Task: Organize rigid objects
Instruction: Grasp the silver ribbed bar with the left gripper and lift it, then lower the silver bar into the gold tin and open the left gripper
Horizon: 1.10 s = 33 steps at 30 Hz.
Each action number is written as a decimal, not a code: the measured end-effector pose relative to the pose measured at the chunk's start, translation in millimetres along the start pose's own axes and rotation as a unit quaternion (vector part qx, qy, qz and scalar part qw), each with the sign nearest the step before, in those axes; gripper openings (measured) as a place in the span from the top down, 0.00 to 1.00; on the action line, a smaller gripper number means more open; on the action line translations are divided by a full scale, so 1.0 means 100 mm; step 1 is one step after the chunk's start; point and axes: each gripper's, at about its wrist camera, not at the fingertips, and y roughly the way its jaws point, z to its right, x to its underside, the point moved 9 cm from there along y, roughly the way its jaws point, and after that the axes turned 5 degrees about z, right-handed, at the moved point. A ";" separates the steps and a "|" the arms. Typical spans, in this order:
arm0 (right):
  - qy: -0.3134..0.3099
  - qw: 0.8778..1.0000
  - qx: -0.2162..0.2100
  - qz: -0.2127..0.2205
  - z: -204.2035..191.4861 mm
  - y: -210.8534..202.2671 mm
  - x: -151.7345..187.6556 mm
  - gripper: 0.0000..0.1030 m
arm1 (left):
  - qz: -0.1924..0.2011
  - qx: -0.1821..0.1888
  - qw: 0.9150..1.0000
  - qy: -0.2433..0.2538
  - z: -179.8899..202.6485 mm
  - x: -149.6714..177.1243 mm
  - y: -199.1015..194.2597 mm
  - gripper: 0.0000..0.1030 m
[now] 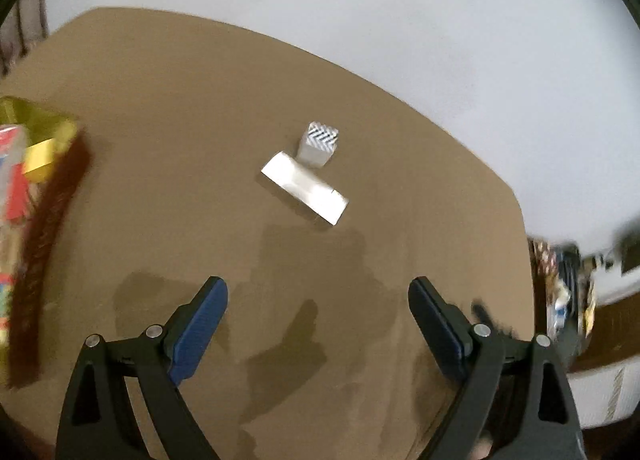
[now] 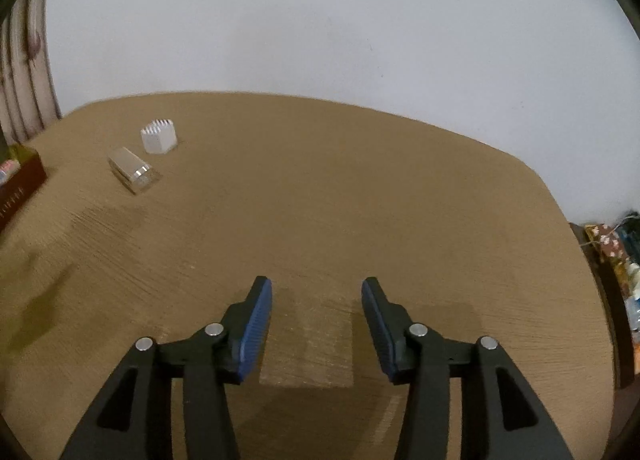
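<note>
So 2 small things are seen out on the brown surface [image 1: 180, 107]: a white cube-ish block [image 1: 319, 143] with a black zigzag pattern on its top face, standing upright, and a longer white box [image 1: 305, 187] lying flat just in front of it, with 1 corner touching or almost touching the block (can't really be told which). In the right wrist view the same pair is found far off to the upper left, the block [image 2: 159, 136] behind and the long box [image 2: 132, 169] lying in front, looking partly clear or glossy there. The left hand-held gripper [image 1: 318, 300] is held wide apart above bare surface, nothing between its blue pads, with both items well ahead of it. The right hand-held gripper [image 2: 317, 300] is spread about halfway, also empty, over a bare patch. A dark box with gold lining [image 1: 44, 147] and some red packaging is glimpsed at the left edge, pretty blurred. A plain white wall [image 2: 320, 19] is seen behind.
</note>
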 end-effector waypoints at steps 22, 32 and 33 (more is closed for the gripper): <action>0.063 0.994 -0.088 0.037 0.37 -0.49 0.01 0.46 | -0.037 -0.155 0.983 -0.095 -0.05 -0.40 1.10 0.36; 0.072 0.993 -0.084 0.032 0.27 -0.29 0.00 0.46 | -0.016 -0.161 0.987 -0.024 -0.24 -0.25 0.74 0.75; 0.073 0.993 -0.083 0.031 0.27 -0.28 0.00 0.46 | -0.007 -0.162 0.987 -0.010 -0.27 -0.20 0.64 0.75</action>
